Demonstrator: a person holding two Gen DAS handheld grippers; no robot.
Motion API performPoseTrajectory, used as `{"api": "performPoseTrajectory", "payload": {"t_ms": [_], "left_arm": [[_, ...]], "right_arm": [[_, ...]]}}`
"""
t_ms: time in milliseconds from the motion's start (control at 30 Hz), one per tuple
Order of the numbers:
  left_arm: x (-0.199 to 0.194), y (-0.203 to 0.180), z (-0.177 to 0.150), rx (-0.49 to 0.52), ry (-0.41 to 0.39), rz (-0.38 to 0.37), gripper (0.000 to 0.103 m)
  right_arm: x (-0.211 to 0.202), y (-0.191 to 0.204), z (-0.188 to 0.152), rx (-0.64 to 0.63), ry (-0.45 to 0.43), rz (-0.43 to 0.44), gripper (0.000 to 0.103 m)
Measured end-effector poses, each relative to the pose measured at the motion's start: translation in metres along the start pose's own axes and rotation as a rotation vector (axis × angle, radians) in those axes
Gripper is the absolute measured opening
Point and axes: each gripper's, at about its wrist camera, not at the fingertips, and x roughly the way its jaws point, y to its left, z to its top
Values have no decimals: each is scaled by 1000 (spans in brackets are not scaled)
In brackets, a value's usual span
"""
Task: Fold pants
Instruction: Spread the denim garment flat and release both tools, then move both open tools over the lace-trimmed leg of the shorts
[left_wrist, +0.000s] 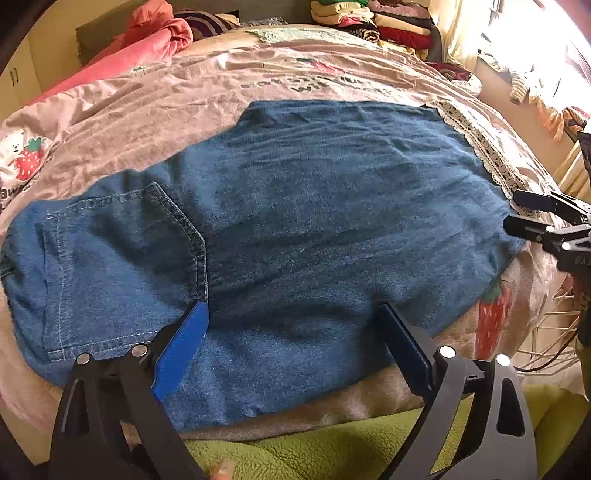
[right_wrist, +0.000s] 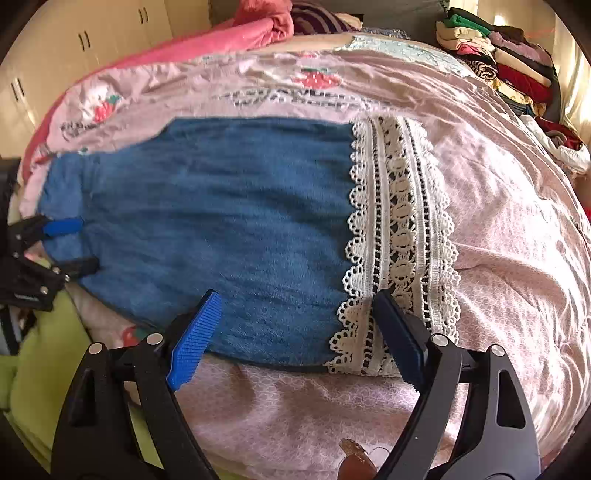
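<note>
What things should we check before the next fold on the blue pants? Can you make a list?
1. Pants lying flat on the bedspread: ok, only small wrinkles.
2. Left gripper open over the near edge by the pocket: ok.
3. Right gripper open at the lace hem: ok.
4. Either gripper holding cloth already: not ok, neither has closed.
5. Both legs stacked evenly: cannot tell, only the top layer shows.
6. Bare bedspread beyond the pants for folding over: ok.
</note>
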Motion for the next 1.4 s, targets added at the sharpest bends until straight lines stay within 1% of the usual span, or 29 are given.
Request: {"api": "performPoseTrajectory", "payload": {"t_ms": [133,200,267,400,533,700,1100,1200,1400], "left_arm": [[-16,-2,1,-37,-33,-41,93],[-25,-5,4,-31,-55,-36,93],[-36,-8,7,-29,-86,-33,97],[-49,-10,13,-45,-120,-50,97],[-61,-13,19,-35,-146,-42,97],[-72,-15,29,-40,-172,-52,97],[-78,-36,64,4,-212,-68,97],[-71,-45,76,13,-208,-91,97],[-53,-64,96,56,-187,-96,97]], "right_arm": [[-14,-7,5,29,-41,9,79],[-20,-10,7,34,-56,7,81],[-25,-12,8,41,-70,5,82],[-35,-19,9,49,-93,-5,83],[-48,-25,11,57,-125,-15,85],[-59,-32,9,68,-152,-35,87],[-73,-56,5,107,-191,-55,88],[-75,-61,4,114,-197,-55,88],[-77,-72,2,127,-198,-52,88]]}}
